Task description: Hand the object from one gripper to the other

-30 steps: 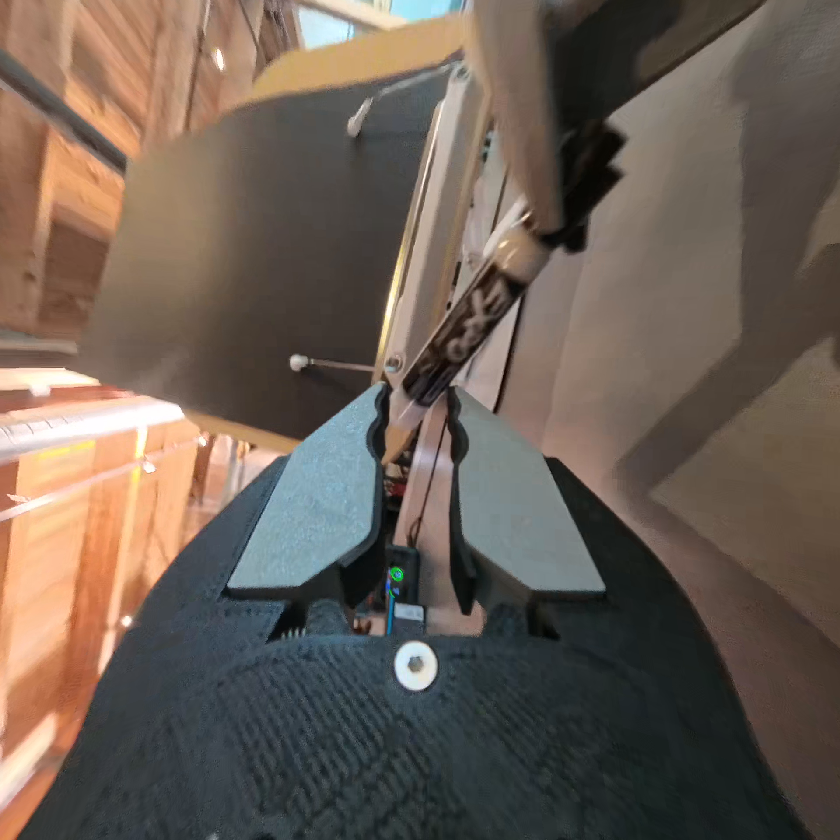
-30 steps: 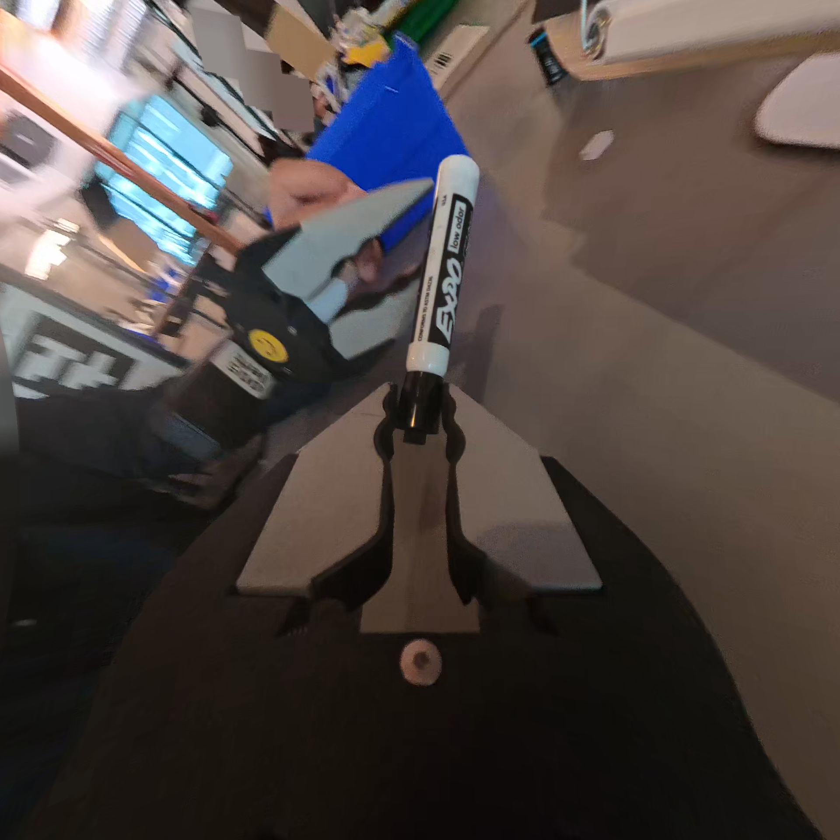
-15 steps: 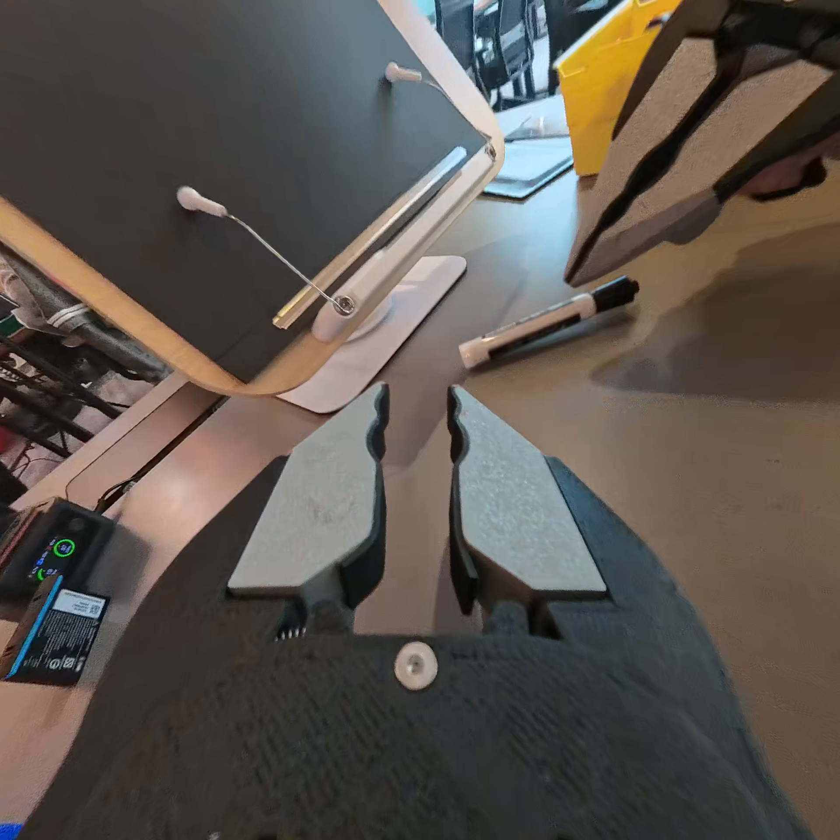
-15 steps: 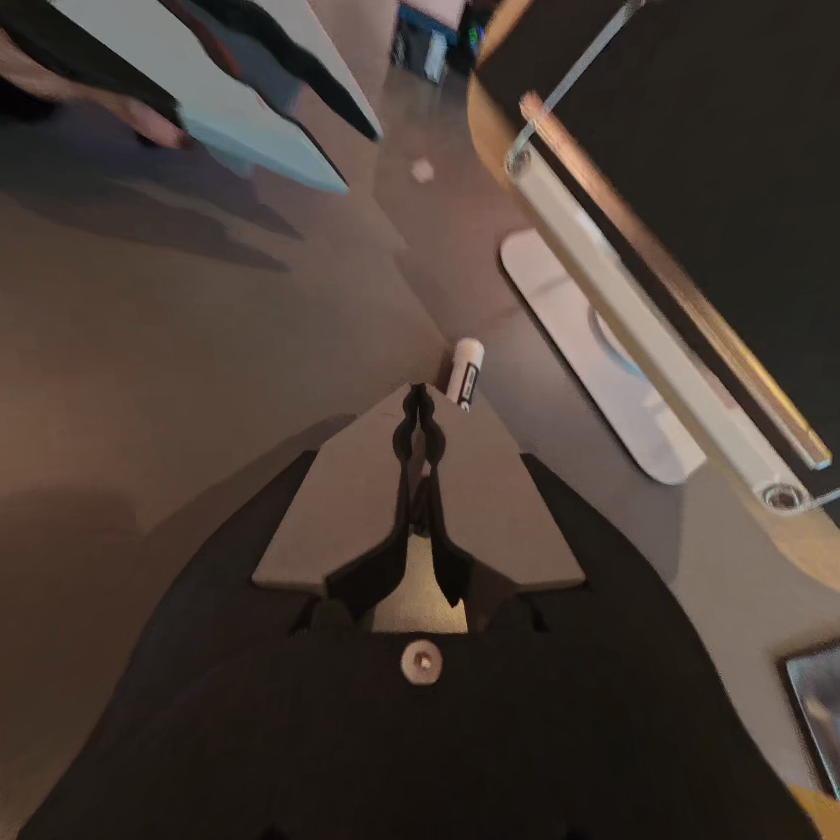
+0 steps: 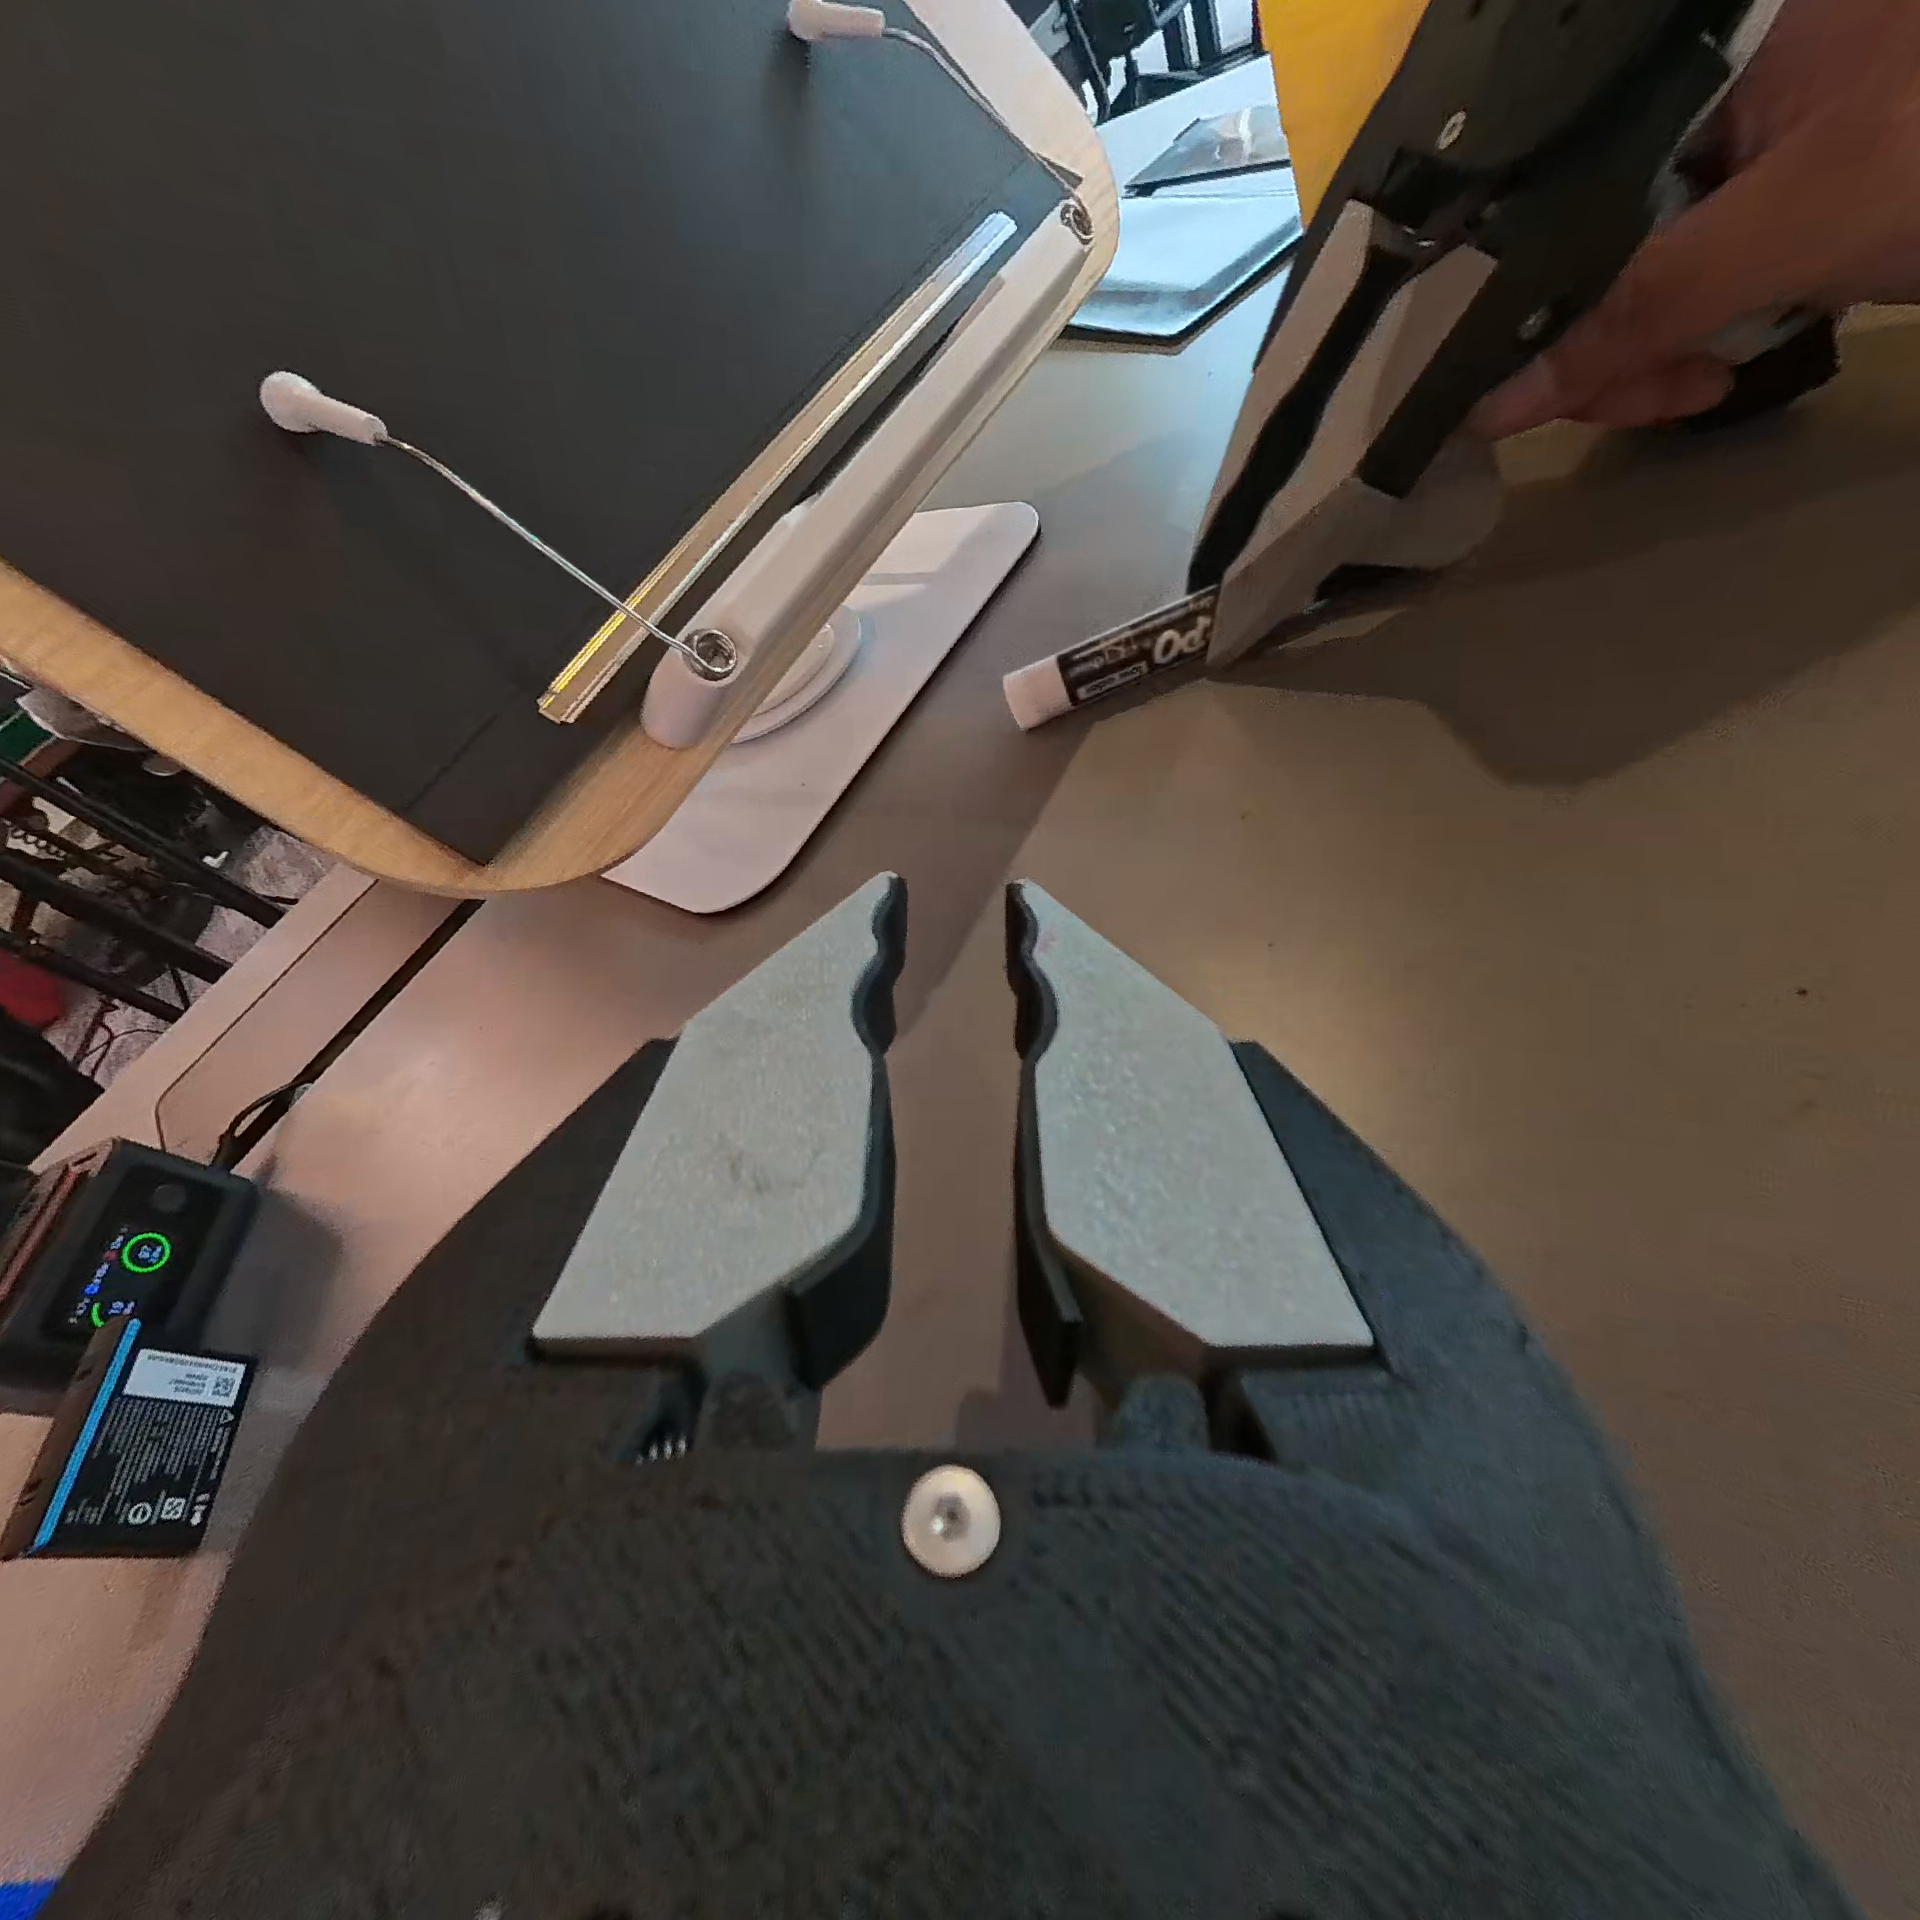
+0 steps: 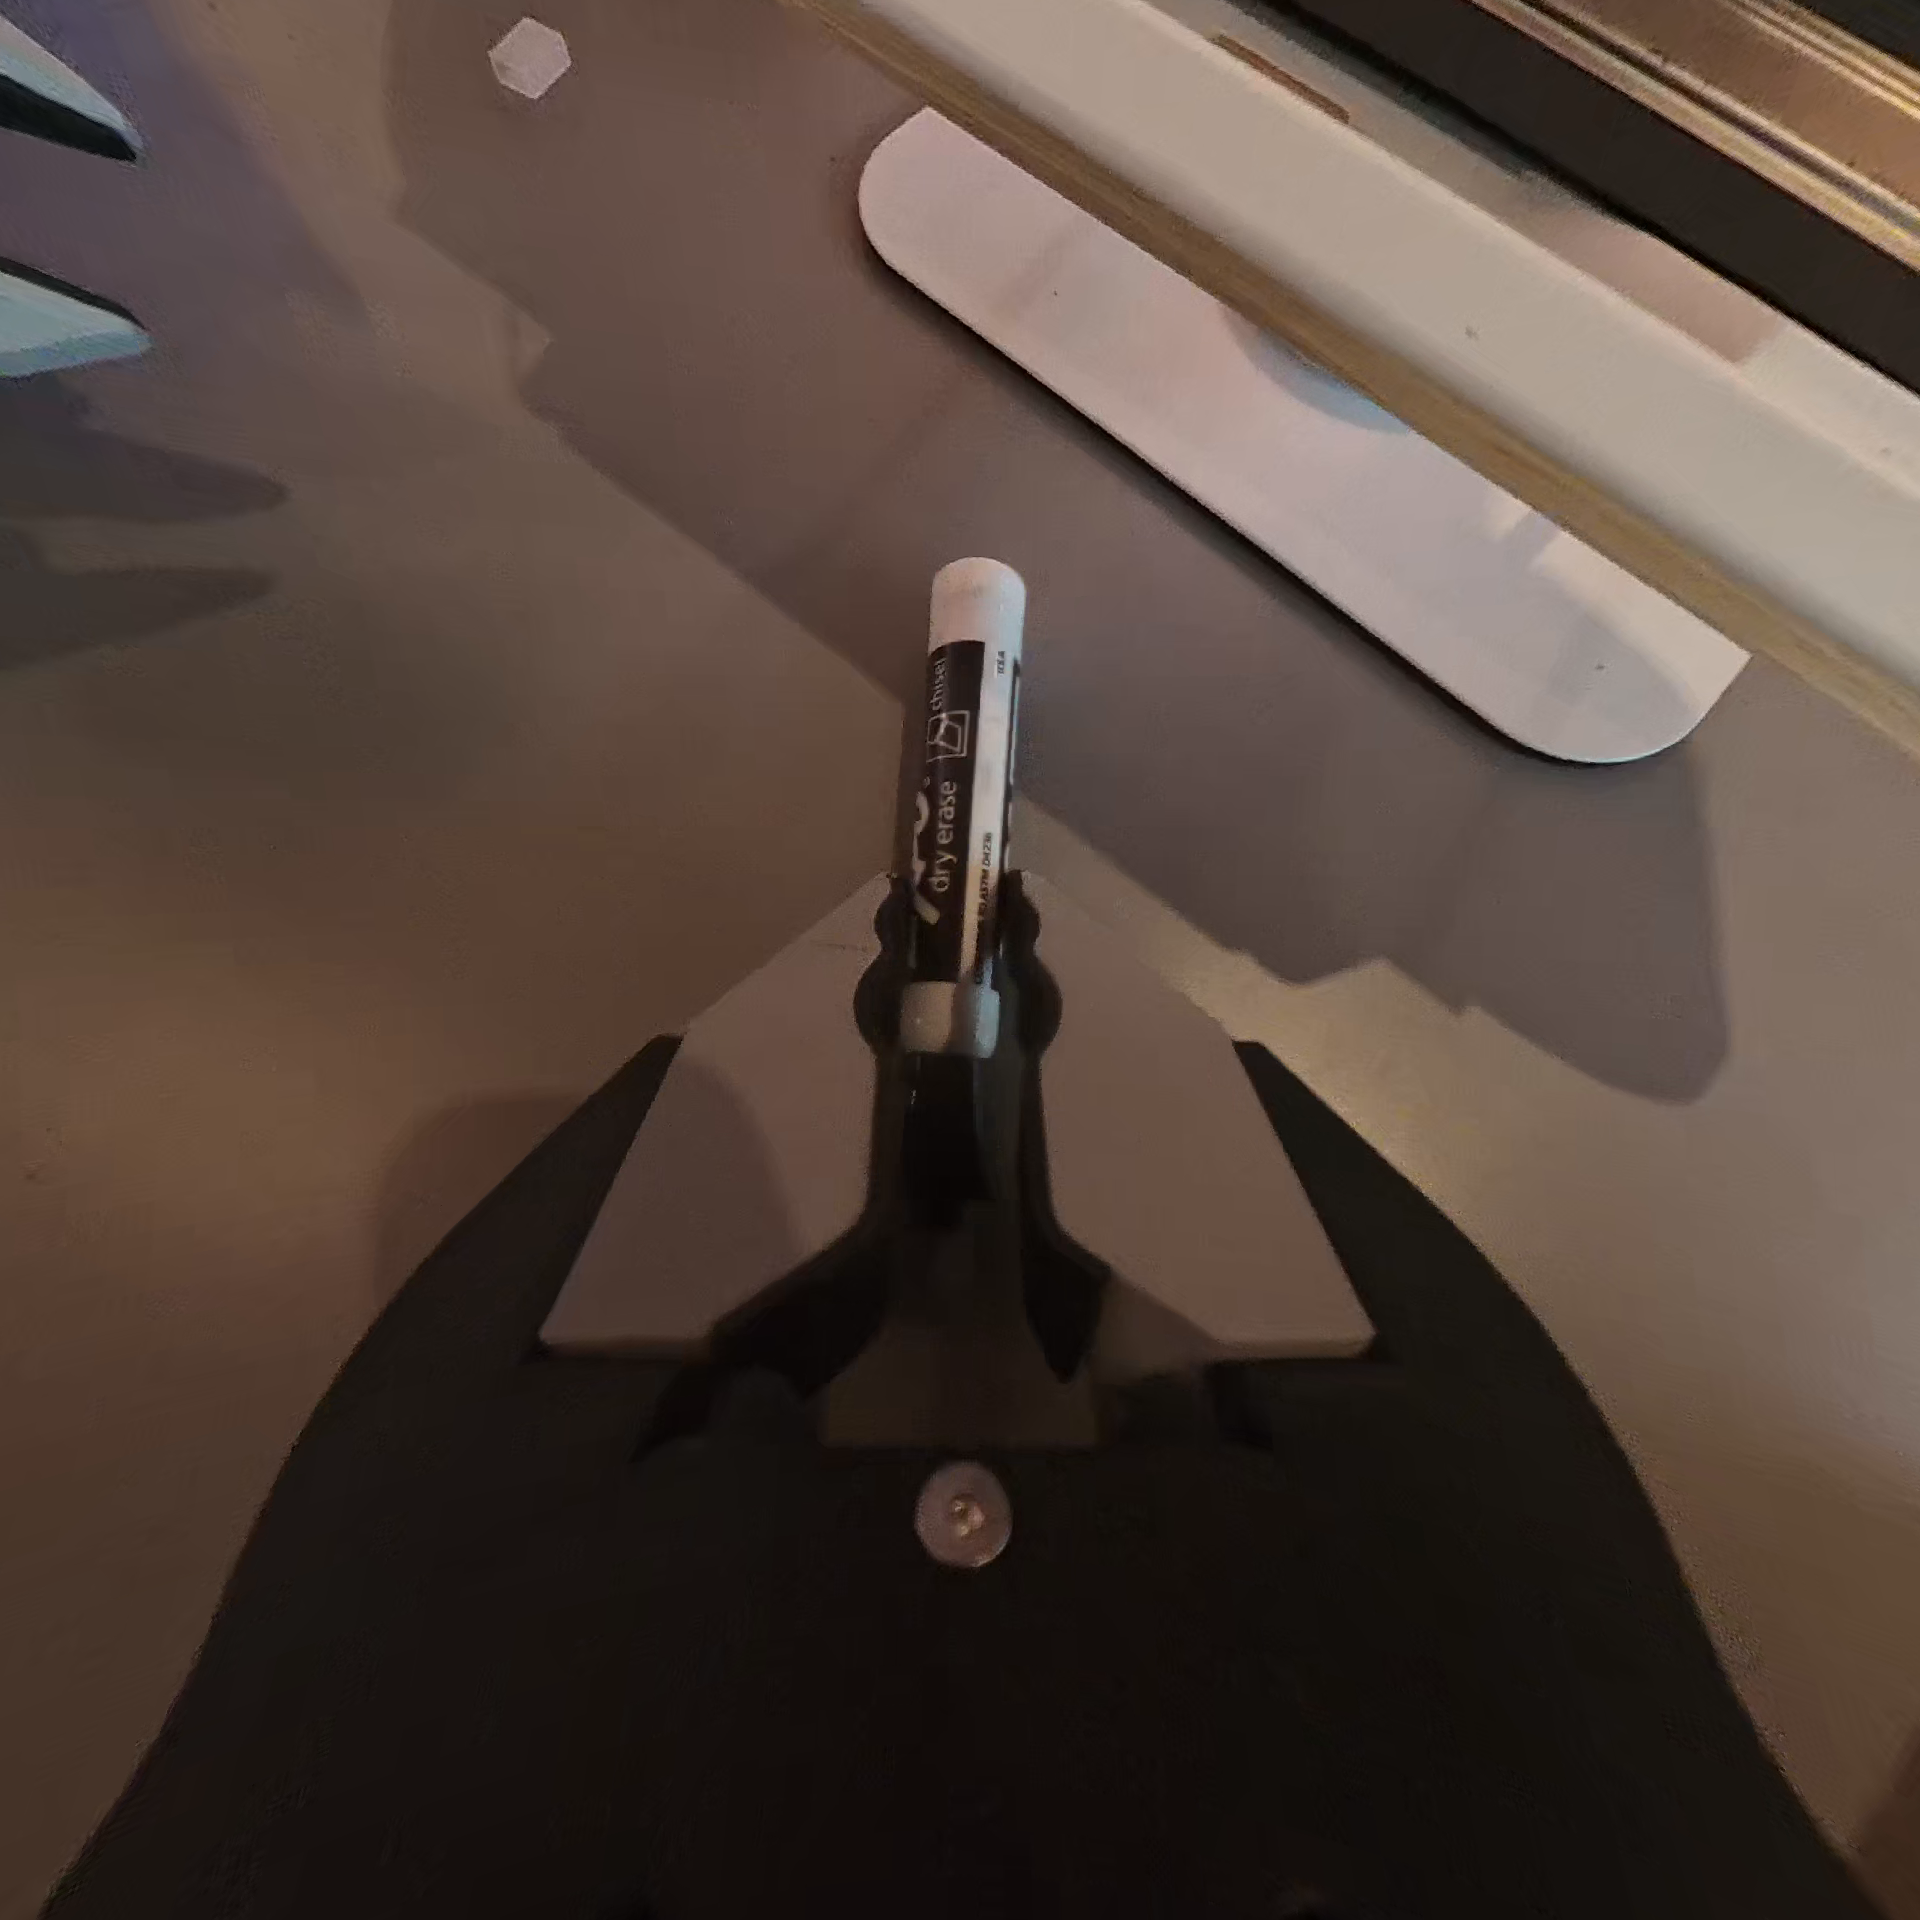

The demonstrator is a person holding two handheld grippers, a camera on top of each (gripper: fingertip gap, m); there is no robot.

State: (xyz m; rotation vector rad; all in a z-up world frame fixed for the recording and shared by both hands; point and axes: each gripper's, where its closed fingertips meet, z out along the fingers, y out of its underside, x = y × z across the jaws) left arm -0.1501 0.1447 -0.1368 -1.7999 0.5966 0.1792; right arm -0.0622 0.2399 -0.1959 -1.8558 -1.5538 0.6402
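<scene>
So the right gripper is pinching the marker around the spot where the black cap meets the barrel, jaws snug on both sides of it, and the white butt end pokes out ahead toward the white stand base. In the left wrist view the marker looks like it's lying on or just off the table, right beside that base, though the angle makes it hard to say whether it's actually touching the surface. The left gripper sits nearer than the marker, jaws spread with nothing between them, well apart from it. Handling-wise I'd guess this thing is easy: light, stiff plastic tube, not fragile, but round and smooth so it can twist or slide in a loose pinch. Best place for the other gripper to grab is probably the free barrel near the white end, since that's the only part sticking out clear. There's printed writing and a small logo box along the barrel, black band with white lettering, readable in the right wrist view, but I'm not repeating it. Farther from the marker, past the base, is the tilted black board with wood edging and a wire clip, and off to the near left a small black charger with lit green rings plus a labelled battery.
</scene>
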